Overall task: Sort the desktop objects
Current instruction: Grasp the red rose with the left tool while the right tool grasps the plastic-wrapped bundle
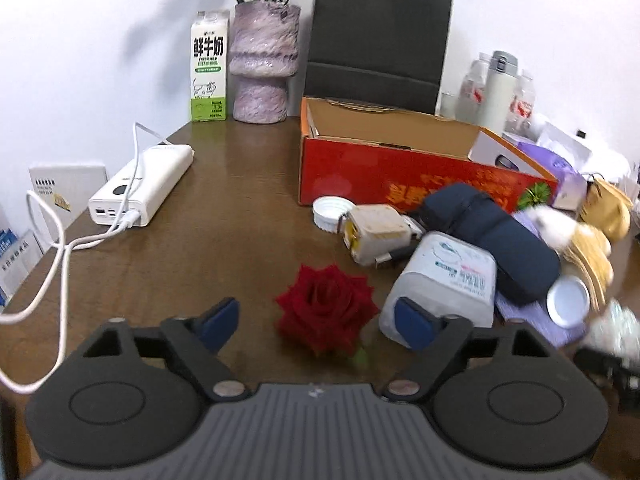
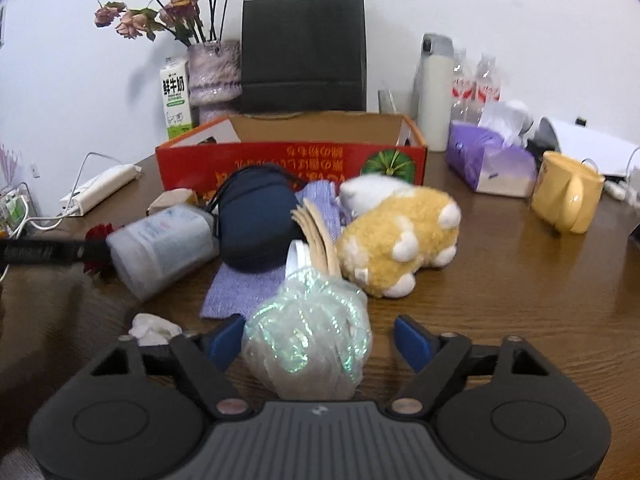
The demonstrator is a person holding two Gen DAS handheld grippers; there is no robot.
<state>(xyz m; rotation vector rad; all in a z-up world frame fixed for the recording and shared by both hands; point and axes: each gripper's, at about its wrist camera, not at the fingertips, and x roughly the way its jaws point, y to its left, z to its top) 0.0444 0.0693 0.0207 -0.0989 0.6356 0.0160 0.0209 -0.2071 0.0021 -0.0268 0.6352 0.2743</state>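
Left wrist view. Left gripper (image 1: 316, 322) spread wide over the dark wooden tabletop (image 1: 224, 216), holding nothing; red fabric rose head (image 1: 326, 308) lying between the blue pads (image 1: 218, 322), touching neither. Translucent white plastic jar (image 1: 440, 284) on its side just beside the right pad; open red cardboard box (image 1: 384, 172) standing toward the far edge. Best closed squarely about the bloom, slowly, since the petals probably crush with little resistance; advisable to keep the right pad from nudging the jar.

Right wrist view. Right gripper (image 2: 320, 338) likewise wide open, empty, straddling a crumpled iridescent cellophane ball (image 2: 308, 336); left pad seemingly at the ball's surface, contact uncertain, right pad apart. Yellow-and-white plush toy (image 2: 400, 236) and lilac knitted cloth (image 2: 244, 288) close behind the ball. Better centred first, then closed lightly and lifted straight up, away from the cloth, toward the red box.
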